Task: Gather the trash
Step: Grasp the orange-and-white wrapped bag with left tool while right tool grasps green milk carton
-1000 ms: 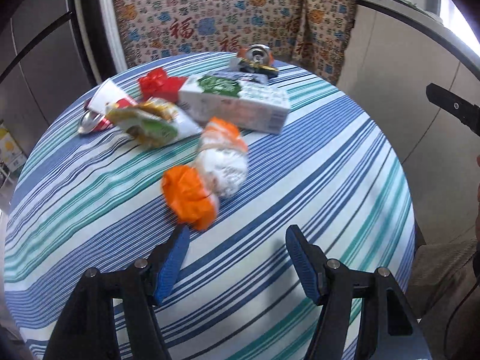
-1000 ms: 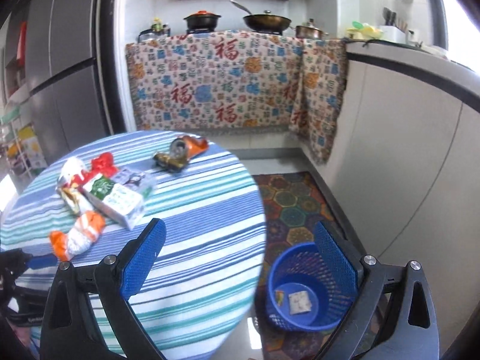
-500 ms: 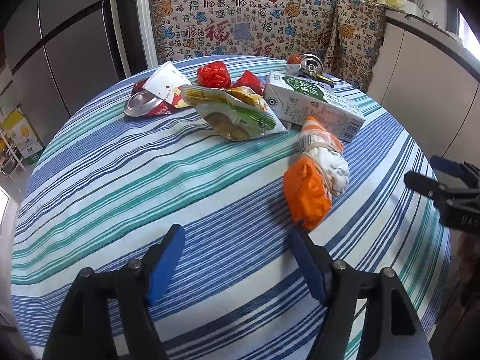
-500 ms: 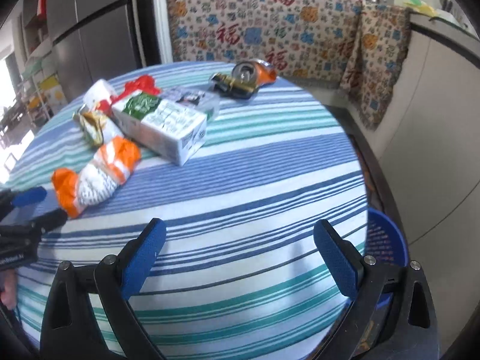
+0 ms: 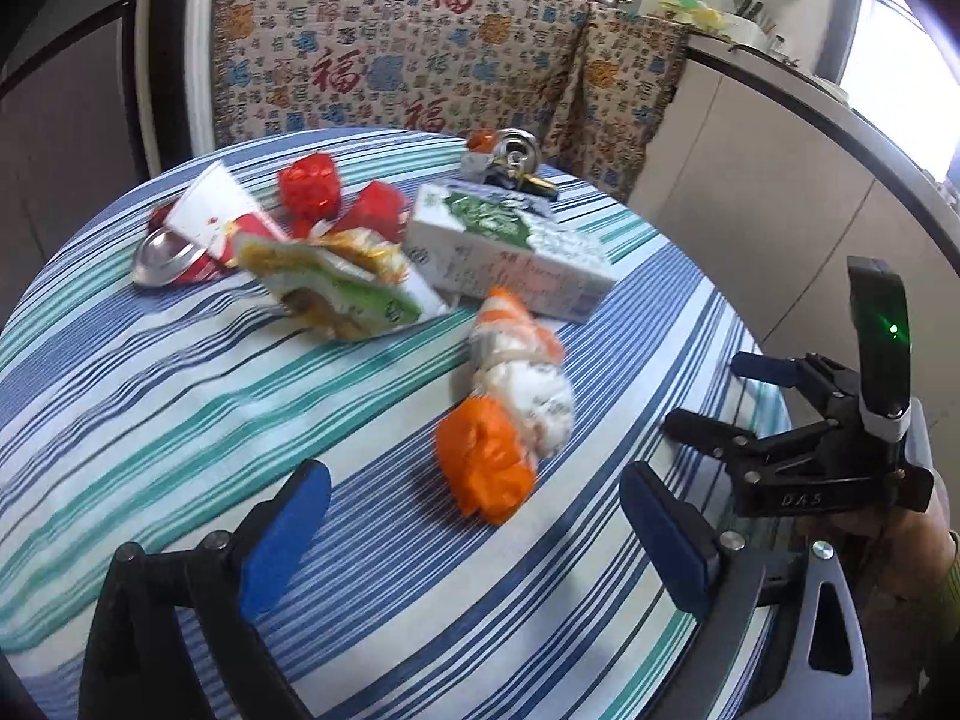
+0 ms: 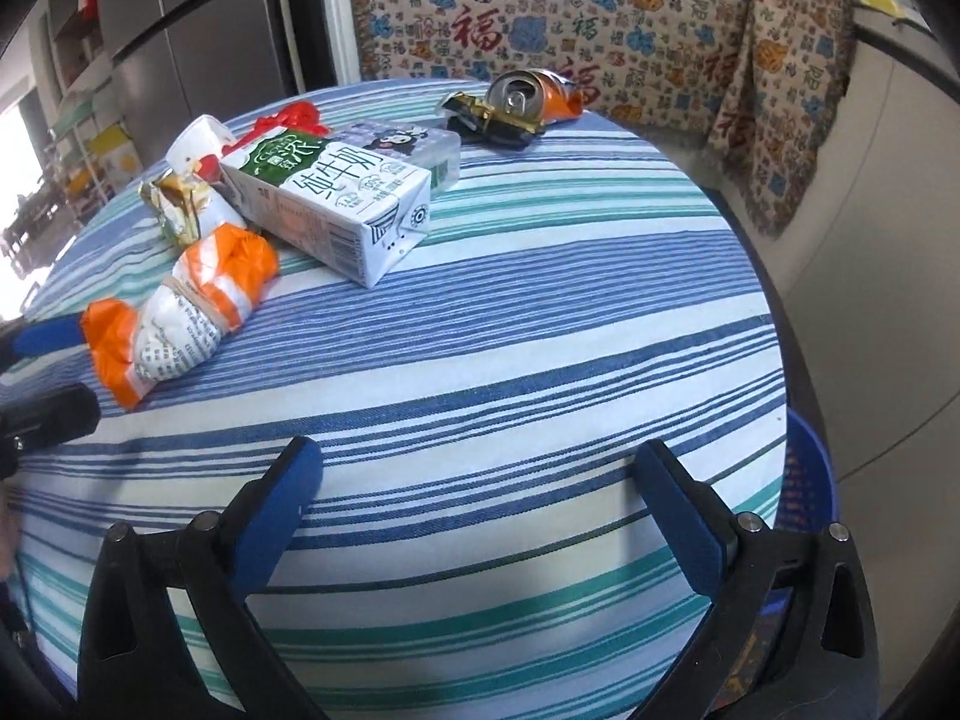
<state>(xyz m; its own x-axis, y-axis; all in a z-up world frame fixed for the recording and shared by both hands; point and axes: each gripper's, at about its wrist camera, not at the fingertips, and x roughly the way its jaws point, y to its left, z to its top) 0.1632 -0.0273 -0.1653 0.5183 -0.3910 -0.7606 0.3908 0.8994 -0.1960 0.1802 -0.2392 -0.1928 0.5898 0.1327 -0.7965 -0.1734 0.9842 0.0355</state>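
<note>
Trash lies on a round striped table [image 5: 150,396]. A crumpled orange-and-white wrapper [image 5: 510,414] lies nearest my left gripper [image 5: 474,522], which is open, empty and just short of it. The wrapper also shows in the right wrist view [image 6: 180,312]. Behind it lie a milk carton [image 5: 510,252] [image 6: 336,204], a green snack bag [image 5: 336,288], red wrappers [image 5: 312,186], a crushed red can [image 5: 174,252] and an orange can [image 6: 534,96]. My right gripper [image 6: 480,510] is open and empty over the table's near edge; it shows at the right in the left wrist view [image 5: 720,396].
A blue basket [image 6: 810,492] stands on the floor at the table's right, its rim just visible. A patterned cloth [image 5: 420,54] hangs over the counter behind the table. A grey cabinet wall [image 5: 780,180] runs along the right.
My left gripper has swung so the orange wrapper now lies between its fingers' line. My right gripper has moved in lower over the table, and the basket has slid to the view's edge.
</note>
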